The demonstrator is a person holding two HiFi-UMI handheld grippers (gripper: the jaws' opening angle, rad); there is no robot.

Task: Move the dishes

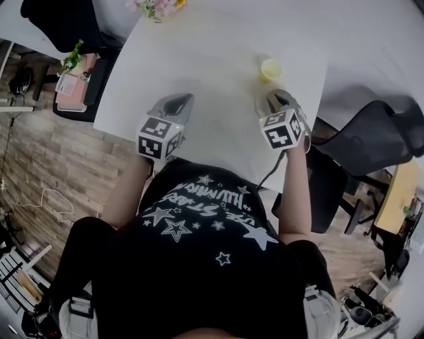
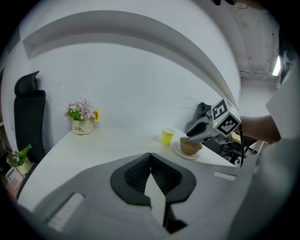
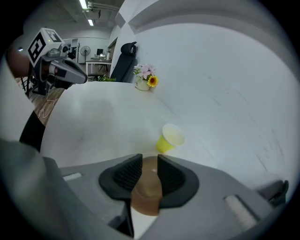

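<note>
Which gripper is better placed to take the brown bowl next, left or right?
Probably right. The right gripper is at the brown bowl with jaws apart; the left gripper is shut and stands well aside.

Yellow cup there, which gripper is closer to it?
Right. The right gripper is just short of the yellow cup, over the brown bowl; the left gripper is farther off, across the table toward the person's left.

tabletop [image 1: 199, 59]: white, wide, running up to 12 o'clock in the head view
floor [image 1: 40, 165]: wood planks, at 9 o'clock
black office chair [image 1: 371, 142]: at 3 o'clock
second chair [image 1: 59, 20]: black, at 11 o'clock
wall [image 2: 140, 70]: plain white
ceiling strips [image 3: 84, 4]: lit, at 11 o'clock in the right gripper view
</note>
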